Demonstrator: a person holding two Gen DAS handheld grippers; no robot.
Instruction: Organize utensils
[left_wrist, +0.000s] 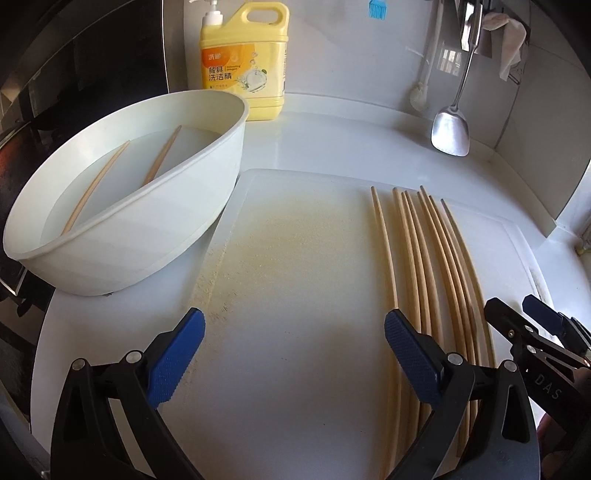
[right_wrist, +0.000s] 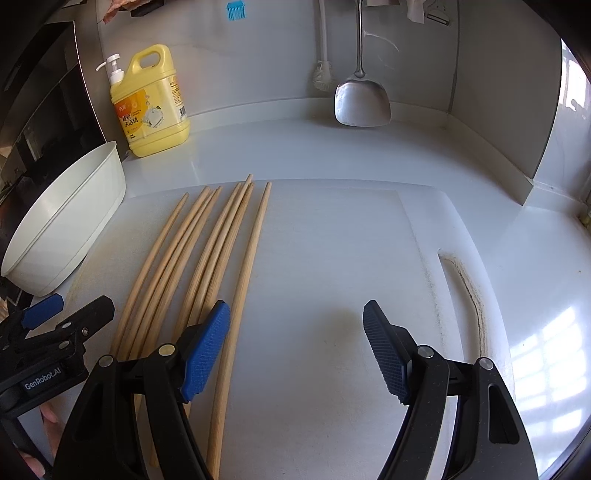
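Observation:
Several wooden chopsticks (left_wrist: 448, 258) (right_wrist: 253, 258) lie side by side on a white cutting board (left_wrist: 295, 258) (right_wrist: 332, 258). Two more chopsticks (left_wrist: 96, 192) lie in the water of a white basin (left_wrist: 147, 236) (right_wrist: 74, 221) at the board's left. My left gripper (left_wrist: 293, 354) hovers open over the bare middle of the board, its right finger just above the leftmost chopsticks. My right gripper (right_wrist: 297, 347) is open too, with its left pad over the rightmost chopsticks and nothing between its fingers. Each gripper shows at the edge of the other's view (left_wrist: 513, 306) (right_wrist: 72, 304).
A yellow detergent bottle (left_wrist: 243, 62) (right_wrist: 151, 103) stands at the back wall behind the basin. A metal spatula (left_wrist: 450, 133) (right_wrist: 362, 103) and a white brush (left_wrist: 421, 96) hang against the wall. A dark appliance borders the counter on the left; a side wall closes the right.

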